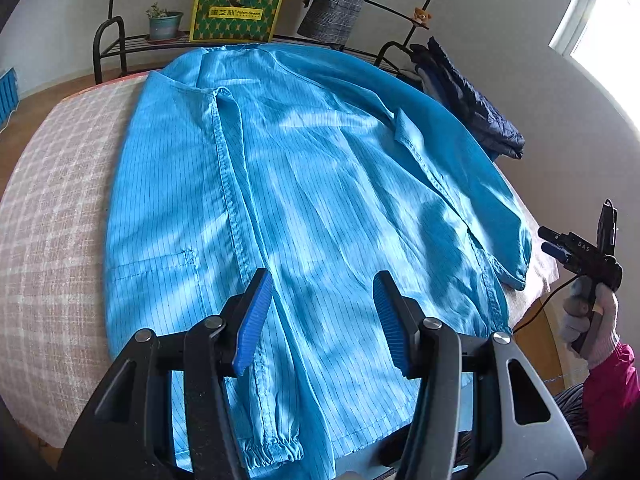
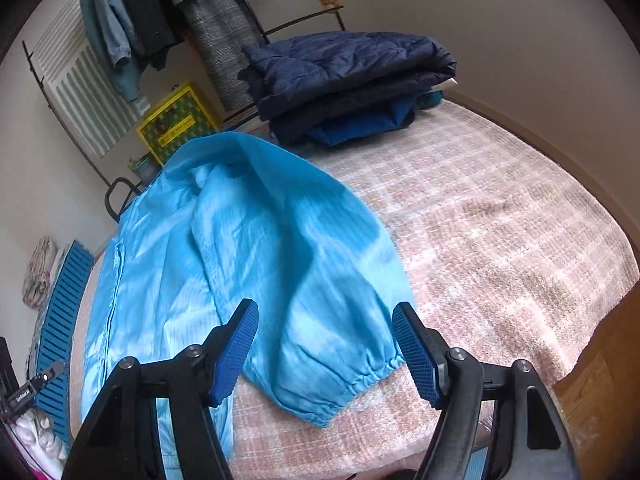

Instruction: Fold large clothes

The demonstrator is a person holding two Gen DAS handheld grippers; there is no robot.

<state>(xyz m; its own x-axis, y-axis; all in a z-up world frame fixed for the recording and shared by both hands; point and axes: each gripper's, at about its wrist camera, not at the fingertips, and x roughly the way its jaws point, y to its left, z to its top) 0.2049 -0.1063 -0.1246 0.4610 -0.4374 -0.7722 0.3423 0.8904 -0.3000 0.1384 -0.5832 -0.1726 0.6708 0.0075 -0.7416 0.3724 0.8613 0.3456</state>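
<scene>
A large bright blue coat (image 1: 300, 180) lies spread, front up, on a pink checked bed cover (image 1: 52, 240). My left gripper (image 1: 322, 280) hovers open over the coat's lower middle, with nothing between its blue pads. One sleeve runs down the middle, and its gathered cuff (image 1: 272, 452) lies at the near hem. At the right edge, a gloved hand holds my right gripper (image 1: 550, 242) just off the other sleeve's cuff (image 1: 516, 276). In the right wrist view the right gripper (image 2: 324, 308) stands open above that sleeve of the coat (image 2: 240, 260), its cuff (image 2: 360, 384) lying flat on the cover (image 2: 500, 220).
A pile of folded dark navy jackets (image 2: 348, 80) sits at the far corner of the bed. Behind the bed stands a black metal rack with a yellow-green box (image 1: 238, 12) and a potted plant (image 1: 164, 24). Clothes hang above it (image 2: 208, 20). A bright window (image 1: 608, 40) is at the right.
</scene>
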